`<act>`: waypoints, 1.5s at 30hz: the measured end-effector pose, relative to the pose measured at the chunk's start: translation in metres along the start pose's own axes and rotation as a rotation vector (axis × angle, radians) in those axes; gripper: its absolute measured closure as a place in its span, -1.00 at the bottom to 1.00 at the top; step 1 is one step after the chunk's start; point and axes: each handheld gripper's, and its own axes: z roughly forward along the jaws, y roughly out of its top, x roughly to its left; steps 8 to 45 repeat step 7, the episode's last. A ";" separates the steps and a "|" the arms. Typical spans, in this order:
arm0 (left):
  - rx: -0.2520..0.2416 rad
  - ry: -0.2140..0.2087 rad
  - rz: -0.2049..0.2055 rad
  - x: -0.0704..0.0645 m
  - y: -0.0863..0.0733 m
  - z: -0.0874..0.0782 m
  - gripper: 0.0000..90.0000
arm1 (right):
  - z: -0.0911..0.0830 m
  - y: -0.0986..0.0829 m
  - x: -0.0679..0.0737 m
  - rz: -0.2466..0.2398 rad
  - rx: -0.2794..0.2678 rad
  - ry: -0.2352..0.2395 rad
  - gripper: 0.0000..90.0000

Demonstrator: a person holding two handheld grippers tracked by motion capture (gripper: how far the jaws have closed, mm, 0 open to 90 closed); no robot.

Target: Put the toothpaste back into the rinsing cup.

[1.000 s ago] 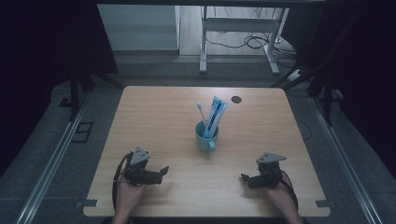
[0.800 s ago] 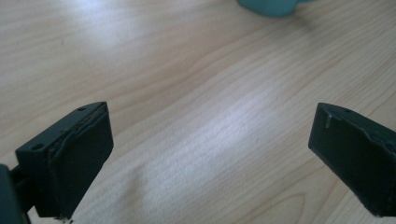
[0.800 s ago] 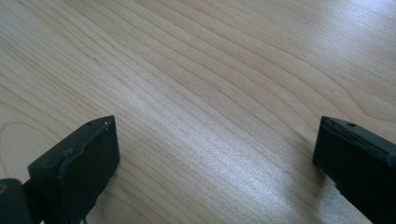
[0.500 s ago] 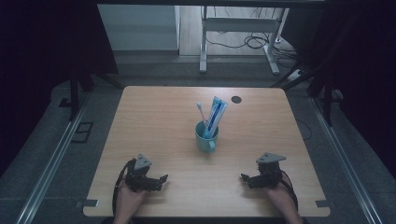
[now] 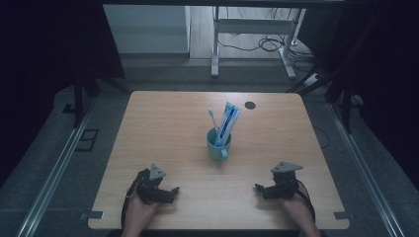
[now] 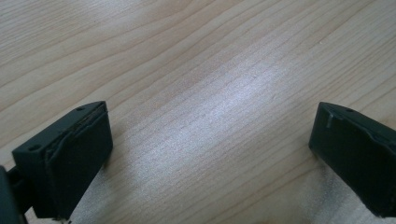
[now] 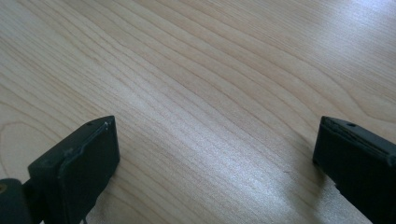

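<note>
A teal mug (image 5: 218, 146) stands at the middle of the wooden table (image 5: 168, 123), holding a white toothbrush (image 5: 212, 117) and a blue-and-white toothpaste tube (image 5: 229, 122). My left gripper (image 5: 173, 192) rests near the front left edge, open, jaws pointing right, nothing between them. My right gripper (image 5: 259, 190) rests near the front right edge, open, jaws pointing left, also empty. In the left gripper view the left gripper (image 6: 210, 154) has its jaws wide apart over bare wood. In the right gripper view the right gripper (image 7: 215, 163) has the same wide stance.
A small dark round hole (image 5: 250, 105) sits at the table's back right. Behind the table stands a white desk frame (image 5: 252, 29) with cables on the floor. Metal rails (image 5: 54, 168) run along both sides of the table.
My left gripper has drawn back toward the front edge of the table. The right gripper and the mug have stayed put.
</note>
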 end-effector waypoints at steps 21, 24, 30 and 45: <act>0.000 0.008 -0.010 -0.001 0.000 0.000 -1.00 | 0.000 0.000 0.000 0.001 -0.001 0.000 -0.99; 0.000 0.008 -0.010 -0.001 0.000 0.000 -1.00 | 0.000 0.000 0.000 0.001 -0.001 0.000 -0.99; 0.000 0.008 -0.010 -0.001 0.000 0.000 -1.00 | 0.000 0.000 0.000 0.001 -0.001 0.000 -0.99; 0.000 0.008 -0.010 -0.001 0.000 0.000 -1.00 | 0.000 0.000 0.000 0.001 -0.001 0.000 -0.99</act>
